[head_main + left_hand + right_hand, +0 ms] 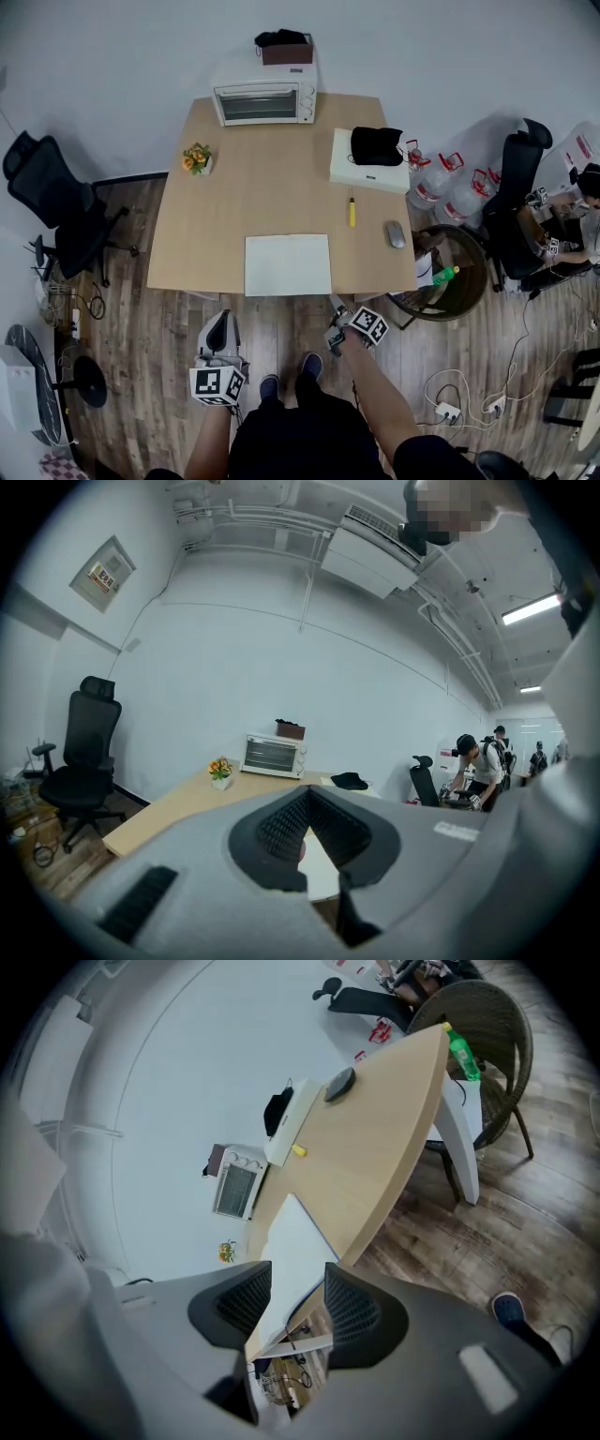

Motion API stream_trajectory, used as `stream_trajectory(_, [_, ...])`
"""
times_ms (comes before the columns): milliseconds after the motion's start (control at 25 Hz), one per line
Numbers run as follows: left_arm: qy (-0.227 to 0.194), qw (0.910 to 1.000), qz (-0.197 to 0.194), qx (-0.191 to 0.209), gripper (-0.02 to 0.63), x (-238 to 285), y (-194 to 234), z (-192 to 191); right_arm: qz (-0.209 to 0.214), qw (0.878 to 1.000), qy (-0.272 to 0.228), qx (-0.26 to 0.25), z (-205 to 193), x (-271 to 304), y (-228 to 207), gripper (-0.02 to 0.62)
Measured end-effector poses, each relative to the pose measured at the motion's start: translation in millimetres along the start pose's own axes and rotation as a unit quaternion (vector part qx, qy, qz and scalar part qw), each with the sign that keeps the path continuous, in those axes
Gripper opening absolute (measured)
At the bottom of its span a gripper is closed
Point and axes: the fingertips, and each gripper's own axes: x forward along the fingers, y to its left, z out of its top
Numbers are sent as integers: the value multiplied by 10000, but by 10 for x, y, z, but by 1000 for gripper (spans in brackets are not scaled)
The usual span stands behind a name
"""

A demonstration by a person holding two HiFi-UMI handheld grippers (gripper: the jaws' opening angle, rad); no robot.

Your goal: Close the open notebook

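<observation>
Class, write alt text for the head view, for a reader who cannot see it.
From above: a white notebook lies flat at the near edge of a wooden table, and a person holds the left tool and right tool before it.

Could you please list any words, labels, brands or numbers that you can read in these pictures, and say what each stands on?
No text here can be read.
Wall plaque: red print, too blurred to read.
White box: small dark mark on its front, too small to read.
Water jugs: red labels, too small to read.
</observation>
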Motion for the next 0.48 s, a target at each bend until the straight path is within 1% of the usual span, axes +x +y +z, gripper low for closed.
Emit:
stream_trajectory(320, [69, 9999, 8, 73, 3, 28, 10, 3, -10, 9977, -5, 676, -19, 251, -267, 186])
stream_trajectory(480, [106, 9999, -7, 50, 3, 37, 32, 2, 30, 9976, 78, 684, -36, 350, -294, 160])
